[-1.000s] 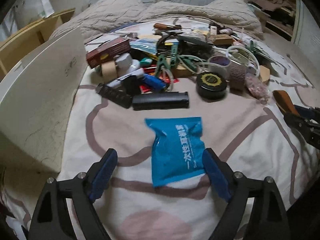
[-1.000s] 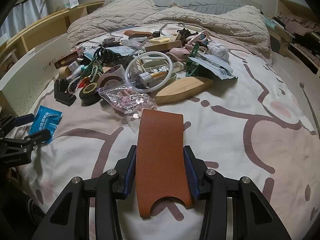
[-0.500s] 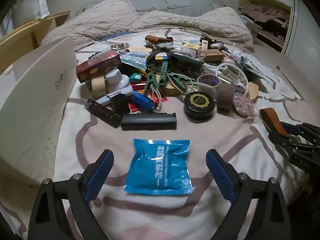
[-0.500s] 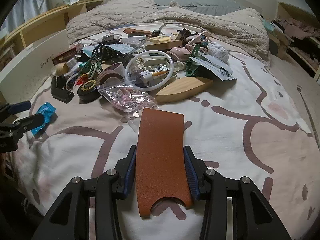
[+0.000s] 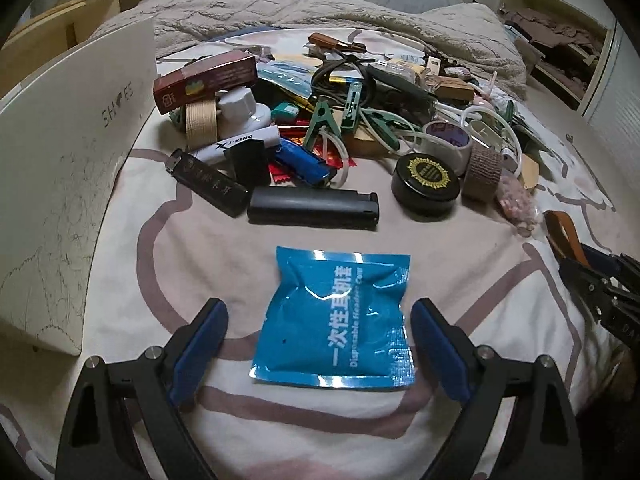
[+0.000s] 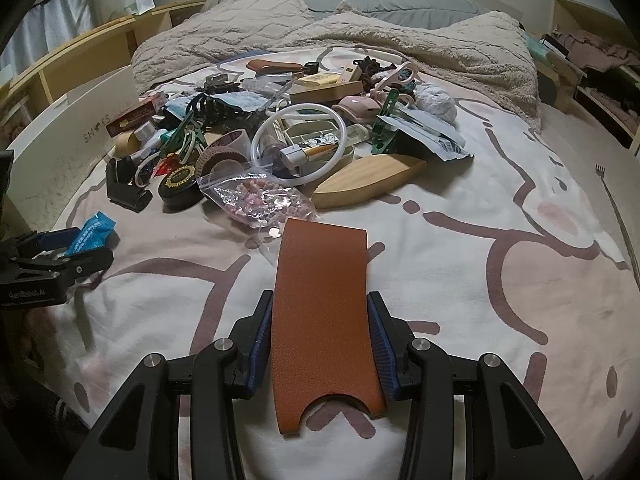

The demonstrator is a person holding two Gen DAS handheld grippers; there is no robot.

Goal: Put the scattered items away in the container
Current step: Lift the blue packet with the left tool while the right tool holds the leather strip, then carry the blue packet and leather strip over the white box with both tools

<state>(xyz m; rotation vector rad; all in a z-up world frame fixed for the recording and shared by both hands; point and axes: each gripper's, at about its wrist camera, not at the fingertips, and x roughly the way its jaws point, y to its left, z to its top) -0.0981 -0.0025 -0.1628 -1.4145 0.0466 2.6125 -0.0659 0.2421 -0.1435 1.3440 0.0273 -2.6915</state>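
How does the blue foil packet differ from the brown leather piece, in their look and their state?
The blue foil packet is glossy, crinkled and printed with white text; the brown leather piece is matte, grained and plain. The packet lies loose between the open jaws of the left gripper, which have just been closing; the leather piece is clamped in the right gripper. Both are flat.

You have a bed (image 5: 460, 280) with a cream sheet patterned in brown lines. Lying flat on it: a blue packet (image 5: 340, 320), a black lighter (image 5: 312, 212), a round black tin (image 5: 426, 178), a wooden board (image 6: 368, 180), a bag of beads (image 6: 256, 196) and a white box (image 5: 68, 184).
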